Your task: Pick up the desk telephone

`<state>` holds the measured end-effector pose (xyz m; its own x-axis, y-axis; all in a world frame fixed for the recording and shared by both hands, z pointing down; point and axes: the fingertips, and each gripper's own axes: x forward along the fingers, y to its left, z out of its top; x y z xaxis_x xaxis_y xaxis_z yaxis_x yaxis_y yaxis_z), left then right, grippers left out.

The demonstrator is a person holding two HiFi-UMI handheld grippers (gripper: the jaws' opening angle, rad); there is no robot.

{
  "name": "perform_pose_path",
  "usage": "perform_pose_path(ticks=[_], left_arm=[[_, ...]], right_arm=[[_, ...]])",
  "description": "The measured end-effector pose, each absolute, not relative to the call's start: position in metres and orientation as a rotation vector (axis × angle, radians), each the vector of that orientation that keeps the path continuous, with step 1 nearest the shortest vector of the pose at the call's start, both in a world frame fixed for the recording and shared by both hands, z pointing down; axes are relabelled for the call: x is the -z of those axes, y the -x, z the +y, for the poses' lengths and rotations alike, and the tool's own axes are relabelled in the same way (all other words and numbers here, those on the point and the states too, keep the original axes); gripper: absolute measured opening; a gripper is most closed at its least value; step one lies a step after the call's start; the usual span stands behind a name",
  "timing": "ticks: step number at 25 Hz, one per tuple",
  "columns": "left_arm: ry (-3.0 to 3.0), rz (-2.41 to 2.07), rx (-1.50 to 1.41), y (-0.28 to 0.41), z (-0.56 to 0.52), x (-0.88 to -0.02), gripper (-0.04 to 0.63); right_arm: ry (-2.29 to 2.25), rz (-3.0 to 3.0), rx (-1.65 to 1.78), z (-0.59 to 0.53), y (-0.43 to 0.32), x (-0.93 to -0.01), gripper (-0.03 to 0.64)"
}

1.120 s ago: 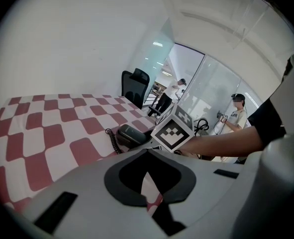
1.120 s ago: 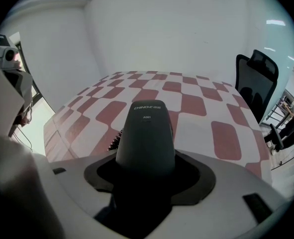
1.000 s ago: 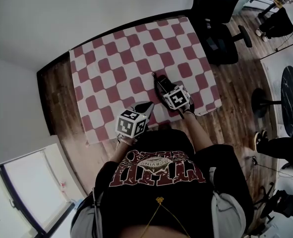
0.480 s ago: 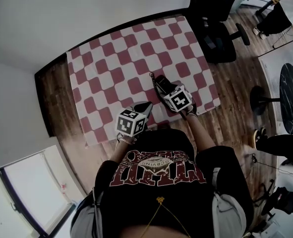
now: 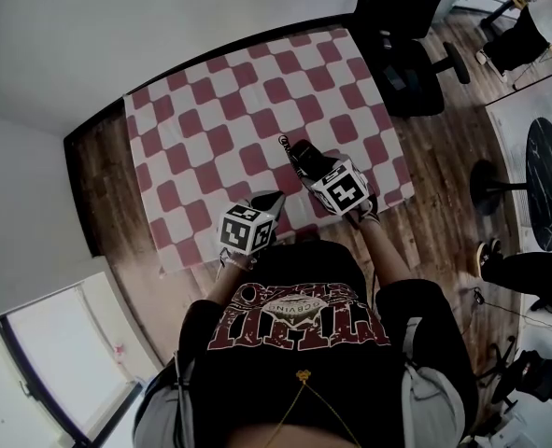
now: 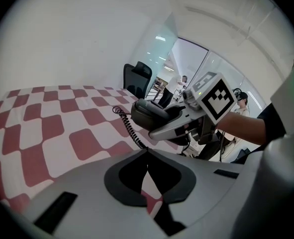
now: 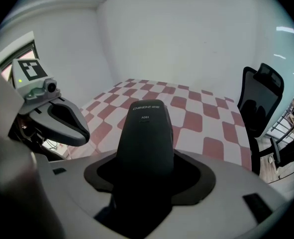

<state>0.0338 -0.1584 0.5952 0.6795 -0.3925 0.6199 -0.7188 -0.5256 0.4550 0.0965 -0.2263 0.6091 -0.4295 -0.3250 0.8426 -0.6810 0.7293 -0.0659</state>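
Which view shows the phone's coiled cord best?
The left gripper view: the coiled cord runs down in plain sight from the end of the handset. The head view shows only a tiny curl at that end; in the right gripper view the handset hides it.

White print on the dark grey plastic telephone handset [image 7: 146, 138] reads "CHINO-E", followed by small characters too fine to read, with "A061" just beneath. The large pale lettering on the person's black T-shirt [image 5: 294, 329] appears upside down and is illegible.
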Motion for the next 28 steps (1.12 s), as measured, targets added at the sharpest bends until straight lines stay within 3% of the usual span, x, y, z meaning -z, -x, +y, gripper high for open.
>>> perform_pose_path(ticks=[28], left_arm=[[-2.153, -0.808, -0.604, -0.040, -0.153, -0.608, 0.008]], right_arm=[[-0.514, -2.119, -0.363, -0.188, -0.068, -0.498, 0.282]])
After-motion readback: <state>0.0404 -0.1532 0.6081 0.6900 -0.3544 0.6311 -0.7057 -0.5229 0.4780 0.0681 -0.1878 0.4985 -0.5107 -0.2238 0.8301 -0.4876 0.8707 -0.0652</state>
